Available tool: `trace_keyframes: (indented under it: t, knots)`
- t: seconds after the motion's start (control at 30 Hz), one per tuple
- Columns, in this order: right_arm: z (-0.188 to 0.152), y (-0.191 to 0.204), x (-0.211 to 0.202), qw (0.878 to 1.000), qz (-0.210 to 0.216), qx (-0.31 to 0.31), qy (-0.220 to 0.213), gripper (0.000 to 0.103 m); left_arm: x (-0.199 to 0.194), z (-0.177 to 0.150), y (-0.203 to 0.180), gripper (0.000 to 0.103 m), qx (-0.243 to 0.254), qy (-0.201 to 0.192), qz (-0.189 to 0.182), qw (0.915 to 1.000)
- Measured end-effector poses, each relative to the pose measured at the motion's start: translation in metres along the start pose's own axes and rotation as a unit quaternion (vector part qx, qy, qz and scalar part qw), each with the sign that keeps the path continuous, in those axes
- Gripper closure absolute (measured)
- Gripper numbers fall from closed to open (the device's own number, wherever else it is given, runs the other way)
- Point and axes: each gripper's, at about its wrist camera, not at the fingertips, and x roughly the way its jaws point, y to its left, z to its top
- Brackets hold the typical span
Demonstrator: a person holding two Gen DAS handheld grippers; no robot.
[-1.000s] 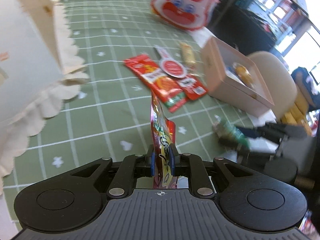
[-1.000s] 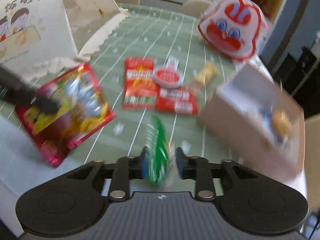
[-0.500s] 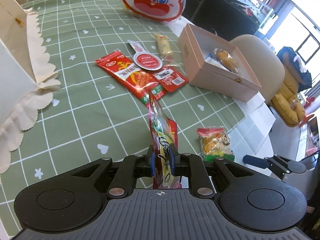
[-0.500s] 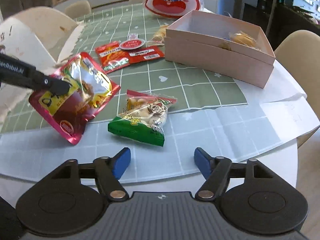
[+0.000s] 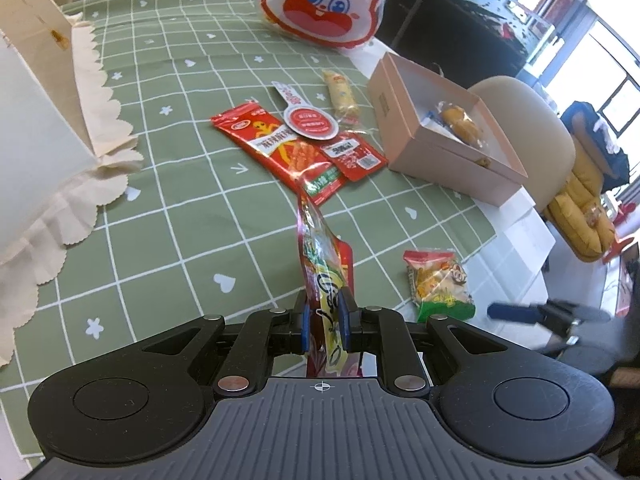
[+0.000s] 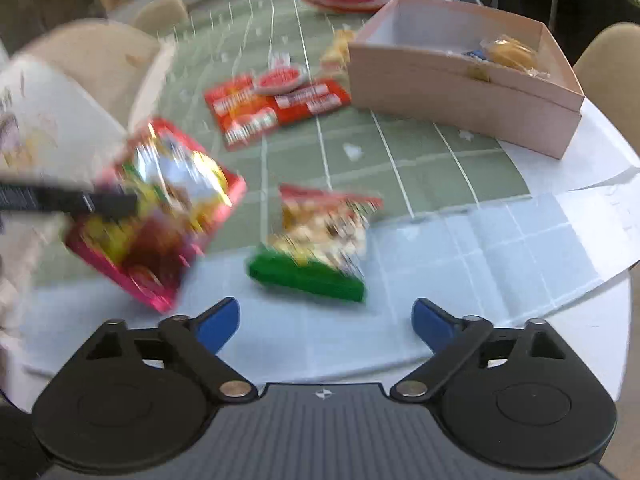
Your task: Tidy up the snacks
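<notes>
Pinching a glossy red-and-yellow foil snack pouch (image 5: pixel 320 280) edge-on, my left gripper (image 5: pixel 323 326) has its blue pads clamped tight on the packet, which stands up from the jaws toward twelve o'clock, clear of the green grid-patterned tablecloth (image 5: pixel 168 208). My right gripper (image 6: pixel 325 322) has just been opening; its jaws stand wide with nothing between them. Just beyond it at twelve o'clock lies the small green-bottomed snack bag (image 6: pixel 316 240), flat on the pale blue-checked cloth edge. At eleven o'clock of the left gripper sit flat red snack packets (image 5: pixel 280 148) with a round red-and-white tag. At two o'clock rests the open pink cardboard box (image 5: pixel 448 140), a wrapped yellow pastry inside. A rabbit-faced bag (image 5: pixel 324 4) sits at the far edge.
</notes>
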Motion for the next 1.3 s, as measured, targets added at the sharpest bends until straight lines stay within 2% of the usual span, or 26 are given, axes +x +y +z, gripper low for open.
trace_keyframes:
  t: [0.1,0.27,0.33,0.4,0.43,0.5,0.63,0.8,0.97,1.13,1.2,1.3]
  knots:
    - [0.012,0.005,0.001,0.999,-0.008,0.014,-0.028,0.009,0.000,-0.001,-0.002,0.085,0.006,-0.003,0.001,1.0000]
    - [0.024,0.006,0.027,0.998,-0.051,0.034,-0.017,0.013,0.000,-0.002,-0.009,0.084,0.043,-0.003,-0.003,0.9991]
    - [0.024,0.010,0.028,0.998,-0.061,0.022,-0.023,0.020,0.000,-0.003,-0.013,0.084,0.051,0.007,-0.007,0.9987]
    - [0.023,0.017,0.028,0.998,-0.059,-0.002,-0.024,0.035,0.002,-0.003,-0.019,0.083,0.059,0.013,-0.016,0.9980]
    - [0.022,0.019,0.028,0.998,-0.060,-0.010,-0.024,0.038,0.003,-0.003,-0.022,0.082,0.062,0.017,-0.021,0.9977]
    - [0.019,0.021,0.027,0.998,-0.056,-0.016,-0.027,0.038,0.005,-0.003,-0.031,0.079,0.071,0.023,-0.036,0.9966]
    - [0.016,0.023,0.024,0.998,-0.050,-0.016,-0.029,0.040,0.008,-0.003,-0.049,0.079,0.092,0.029,-0.057,0.9937]
    - [0.011,0.013,0.017,0.998,-0.046,-0.001,-0.031,0.042,0.011,-0.001,-0.062,0.078,0.106,0.033,-0.064,0.9917]
    - [0.003,0.002,0.009,0.998,-0.060,0.009,-0.032,0.042,0.017,-0.003,-0.068,0.076,0.121,0.039,-0.067,0.9897]
    - [-0.009,-0.007,0.000,0.997,-0.073,0.008,-0.040,0.042,0.034,-0.005,-0.074,0.074,0.137,0.066,-0.065,0.9862]
    - [-0.012,-0.008,-0.002,0.996,-0.076,0.006,-0.043,0.041,0.039,-0.007,-0.077,0.069,0.151,0.072,-0.060,0.9841]
    - [-0.015,-0.008,-0.003,0.995,-0.088,-0.005,-0.050,0.041,0.046,-0.008,-0.077,0.071,0.150,0.078,-0.073,0.9830]
